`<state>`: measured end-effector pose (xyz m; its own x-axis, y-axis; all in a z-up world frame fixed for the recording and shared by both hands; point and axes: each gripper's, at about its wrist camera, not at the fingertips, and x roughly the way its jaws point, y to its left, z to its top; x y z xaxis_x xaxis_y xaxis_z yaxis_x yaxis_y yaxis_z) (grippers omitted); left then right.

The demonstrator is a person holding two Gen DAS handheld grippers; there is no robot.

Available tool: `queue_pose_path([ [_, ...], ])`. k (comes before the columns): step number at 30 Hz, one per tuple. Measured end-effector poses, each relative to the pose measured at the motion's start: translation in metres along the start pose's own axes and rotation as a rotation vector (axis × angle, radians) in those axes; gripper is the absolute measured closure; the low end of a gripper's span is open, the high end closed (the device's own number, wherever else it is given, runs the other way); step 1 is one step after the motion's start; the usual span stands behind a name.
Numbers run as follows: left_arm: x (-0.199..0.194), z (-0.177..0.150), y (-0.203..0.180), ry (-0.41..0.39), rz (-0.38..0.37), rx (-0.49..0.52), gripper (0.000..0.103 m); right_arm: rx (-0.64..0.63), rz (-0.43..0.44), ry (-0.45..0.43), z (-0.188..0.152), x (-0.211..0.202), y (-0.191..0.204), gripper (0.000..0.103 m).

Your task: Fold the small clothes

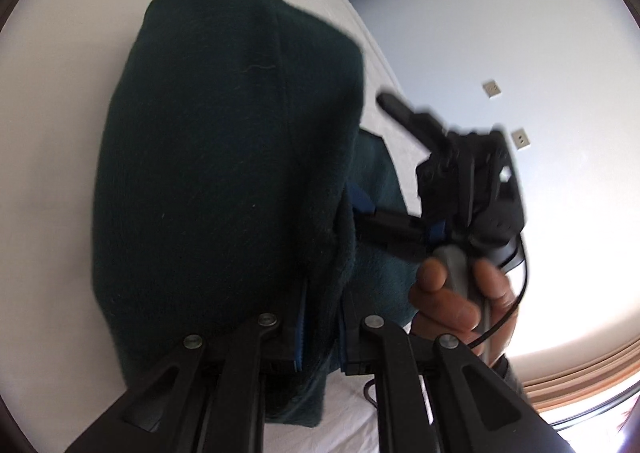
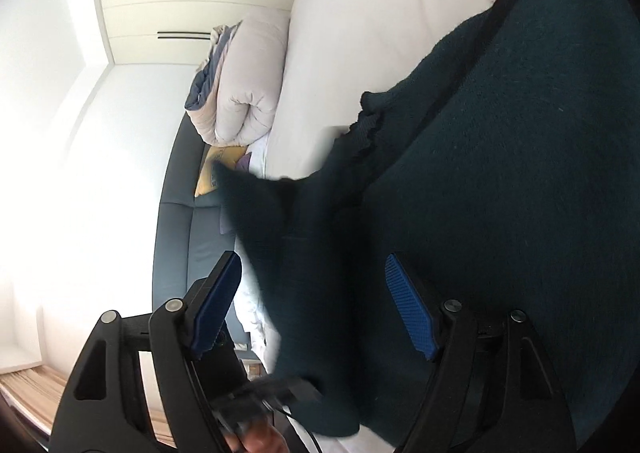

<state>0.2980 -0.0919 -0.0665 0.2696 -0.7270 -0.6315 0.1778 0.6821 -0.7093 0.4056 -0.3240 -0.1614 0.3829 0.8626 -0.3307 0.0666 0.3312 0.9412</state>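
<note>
A dark green knit garment (image 1: 224,157) lies on the white bed (image 1: 60,133), and it fills the right side of the right wrist view (image 2: 500,181). My left gripper (image 1: 320,337) is shut on the garment's near edge, with cloth bunched between its blue pads. My right gripper (image 2: 316,305) is open, its blue pads (image 2: 412,309) wide apart, and a fold of the garment hangs between them without being pinched. The right gripper also shows in the left wrist view (image 1: 460,181), held by a hand beside the garment's right edge.
A folded white duvet (image 2: 248,81) and a yellow cushion (image 2: 218,169) lie at the far end of the bed, against a grey headboard (image 2: 176,213). White wardrobe doors (image 2: 192,1) stand beyond. A wooden floor edge (image 1: 580,373) shows beside the bed.
</note>
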Motion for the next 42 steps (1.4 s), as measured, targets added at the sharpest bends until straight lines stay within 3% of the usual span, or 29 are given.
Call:
queue_pose_path([
  [4,0.01,-0.006,-0.005,-0.005,0.009,0.013,0.092,-0.035,-0.016,0.019,0.005,0.009,0.002,0.029],
  [9,0.007,-0.014,-0.009,-0.016,0.013,0.025,0.092,-0.131,-0.154,0.099,0.005,0.032,0.01,0.034],
  [11,0.004,-0.017,-0.01,-0.023,0.012,0.022,0.092,-0.143,-0.192,0.112,0.005,0.037,0.011,0.063],
  [14,0.005,-0.016,-0.025,-0.025,0.011,0.026,0.092,-0.139,-0.232,0.091,0.006,0.028,0.008,0.084],
  [24,0.029,-0.014,-0.072,0.004,-0.033,0.088,0.092,-0.231,-0.344,0.027,0.023,-0.046,0.028,0.09],
  [32,0.073,0.001,-0.106,0.047,-0.057,0.134,0.091,-0.203,-0.404,-0.038,0.059,-0.118,0.013,0.09],
  [34,0.076,0.0,-0.104,0.05,-0.048,0.132,0.084,-0.17,-0.42,-0.054,0.071,-0.131,0.0,0.09],
  [35,0.072,-0.001,-0.101,0.051,-0.054,0.129,0.071,-0.146,-0.418,-0.058,0.075,-0.135,-0.009,0.09],
  [38,0.053,-0.01,-0.09,0.046,-0.043,0.14,0.047,-0.089,-0.379,-0.034,0.08,-0.136,-0.036,0.09],
  [42,0.004,-0.019,-0.076,-0.034,-0.041,0.174,0.038,-0.035,-0.308,-0.046,0.073,-0.141,-0.049,0.089],
])
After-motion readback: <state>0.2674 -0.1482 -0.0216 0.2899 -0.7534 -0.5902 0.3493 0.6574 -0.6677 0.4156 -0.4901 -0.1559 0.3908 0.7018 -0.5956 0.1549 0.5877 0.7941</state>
